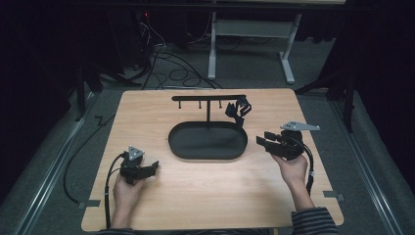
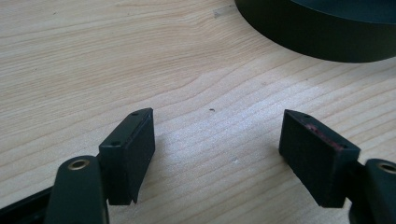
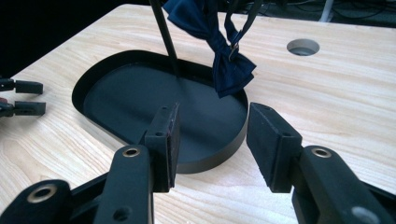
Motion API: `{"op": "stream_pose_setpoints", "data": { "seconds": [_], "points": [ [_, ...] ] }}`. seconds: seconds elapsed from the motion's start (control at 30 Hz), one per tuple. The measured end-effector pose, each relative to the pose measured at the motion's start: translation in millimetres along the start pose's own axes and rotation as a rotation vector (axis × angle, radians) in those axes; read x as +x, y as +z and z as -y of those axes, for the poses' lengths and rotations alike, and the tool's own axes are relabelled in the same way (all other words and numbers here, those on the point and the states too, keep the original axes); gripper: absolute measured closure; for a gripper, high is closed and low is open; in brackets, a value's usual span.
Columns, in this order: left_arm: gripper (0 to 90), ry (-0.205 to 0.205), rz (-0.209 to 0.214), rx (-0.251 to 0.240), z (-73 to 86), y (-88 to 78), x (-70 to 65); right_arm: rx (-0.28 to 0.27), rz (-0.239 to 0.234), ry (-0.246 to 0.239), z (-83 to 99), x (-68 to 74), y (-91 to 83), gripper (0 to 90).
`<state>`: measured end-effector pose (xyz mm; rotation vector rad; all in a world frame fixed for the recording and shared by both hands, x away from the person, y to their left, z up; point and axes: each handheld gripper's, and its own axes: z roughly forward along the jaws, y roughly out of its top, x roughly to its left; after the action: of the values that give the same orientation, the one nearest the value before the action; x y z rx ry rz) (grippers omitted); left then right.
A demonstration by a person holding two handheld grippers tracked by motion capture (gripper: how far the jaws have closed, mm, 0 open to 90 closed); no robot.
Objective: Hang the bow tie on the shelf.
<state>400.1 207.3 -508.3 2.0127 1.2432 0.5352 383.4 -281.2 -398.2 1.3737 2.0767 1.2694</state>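
Note:
A black oval tray lies mid-table, and a thin T-shaped stand rises from its back. From the stand's right end hangs a dark blue bow tie, also seen close up as the bow tie above the tray. My right gripper hovers just right of the tray and points at it. Its jaws are open, and the gap in my right gripper holds nothing. My left gripper rests low at the front left. The jaws of my left gripper stand wide apart over bare wood near the tray wall.
The wooden table has a round hole near its far right. Behind the table, cables lie on the floor beside a white desk frame. My left gripper's tips appear beyond the tray.

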Motion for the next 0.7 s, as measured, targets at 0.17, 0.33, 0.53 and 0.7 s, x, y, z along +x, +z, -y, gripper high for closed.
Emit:
{"op": "stream_pose_setpoints", "data": {
  "seconds": [0.17,0.33,0.53,0.7],
  "points": [
    [27.4,0.0,0.0,0.0,0.0,0.0,0.0,0.017,-0.007,0.007,8.0,1.1,3.9,56.2],
    [27.4,0.0,0.0,0.0,0.0,0.0,0.0,0.024,-0.013,0.015,16.2,1.1,6.2,56.1],
    [27.4,0.0,0.0,0.0,0.0,0.0,0.0,0.033,-0.016,0.033,26.7,0.9,9.5,56.0],
    [27.4,0.0,0.0,0.0,0.0,0.0,0.0,0.04,-0.02,0.048,34.2,0.3,12.6,56.0]
  ]
}}
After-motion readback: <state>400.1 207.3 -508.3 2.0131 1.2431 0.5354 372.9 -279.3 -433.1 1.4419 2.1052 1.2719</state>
